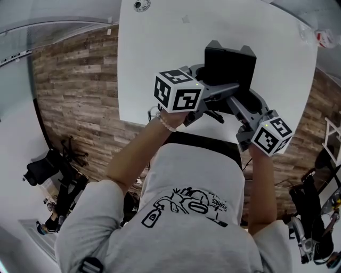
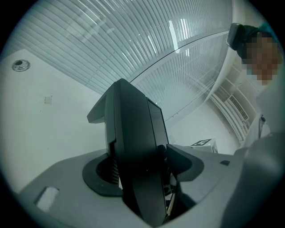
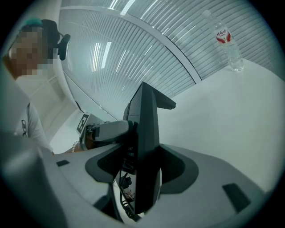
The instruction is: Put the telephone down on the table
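The telephone (image 1: 230,65) is a black, flat-sided desk set held on edge over the near part of the white table (image 1: 154,53). My left gripper (image 1: 210,85) is shut on its left side and my right gripper (image 1: 248,104) on its near right side. In the left gripper view the telephone (image 2: 133,147) fills the space between the grey jaws of the left gripper (image 2: 138,173). The right gripper view shows the telephone (image 3: 144,142) upright and clamped in the right gripper (image 3: 140,167), with cable ends hanging beneath. Whether its bottom touches the table is hidden.
A clear water bottle (image 3: 227,42) stands at the table's far right corner. A round metal grommet (image 1: 141,5) sits in the table top at the far left. Wood-pattern floor (image 1: 74,90) lies around the table, with black equipment (image 1: 53,165) on it at left.
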`<state>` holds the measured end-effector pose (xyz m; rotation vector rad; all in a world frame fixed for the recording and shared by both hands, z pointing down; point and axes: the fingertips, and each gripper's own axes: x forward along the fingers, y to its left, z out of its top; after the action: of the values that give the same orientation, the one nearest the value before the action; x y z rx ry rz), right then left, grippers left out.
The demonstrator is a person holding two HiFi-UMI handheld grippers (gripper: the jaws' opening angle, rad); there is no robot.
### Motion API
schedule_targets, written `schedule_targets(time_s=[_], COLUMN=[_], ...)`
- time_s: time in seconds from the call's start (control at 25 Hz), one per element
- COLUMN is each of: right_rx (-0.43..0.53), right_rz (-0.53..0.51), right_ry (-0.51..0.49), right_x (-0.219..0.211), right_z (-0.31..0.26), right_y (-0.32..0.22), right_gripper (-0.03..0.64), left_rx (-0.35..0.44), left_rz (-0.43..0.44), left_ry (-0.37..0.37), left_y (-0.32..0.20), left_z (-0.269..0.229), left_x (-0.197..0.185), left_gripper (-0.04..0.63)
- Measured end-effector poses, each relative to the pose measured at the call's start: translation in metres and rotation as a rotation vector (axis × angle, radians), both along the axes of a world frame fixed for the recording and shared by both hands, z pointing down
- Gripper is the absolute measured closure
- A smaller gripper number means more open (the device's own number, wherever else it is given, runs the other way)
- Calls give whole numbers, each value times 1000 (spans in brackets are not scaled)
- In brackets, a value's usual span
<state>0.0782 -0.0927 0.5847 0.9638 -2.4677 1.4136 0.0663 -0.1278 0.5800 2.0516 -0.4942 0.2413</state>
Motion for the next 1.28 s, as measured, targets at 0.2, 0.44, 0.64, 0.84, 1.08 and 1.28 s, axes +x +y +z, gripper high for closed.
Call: schedule_targets(time_s=[0.2, 0.44, 0.64, 0.84, 1.08, 1.28], right_rx=[-14, -31, -33, -47, -51, -63], right_rz=[2, 5, 11, 12, 16, 14], right_ry=[3, 6, 4, 10, -1, 4], right_x=[2, 4, 6, 8, 9, 9], right_z=[12, 31, 43, 51, 57, 60], right_y=[-10, -22, -23, -23, -21, -19], right_gripper=[393, 393, 393, 393, 393, 393], left_rx=[-12, -16, -18, -22, -31, -40], left_rz=[2, 3, 5, 10, 11, 10], left_ry=[-1, -5, -7, -10, -16, -19], left_y=[-10, -22, -23, -23, -21, -20], left_z=[13, 31, 43, 51, 56, 61], left_x=[2, 4, 6, 9, 11, 11], left_gripper=[287, 287, 287, 287, 287, 287])
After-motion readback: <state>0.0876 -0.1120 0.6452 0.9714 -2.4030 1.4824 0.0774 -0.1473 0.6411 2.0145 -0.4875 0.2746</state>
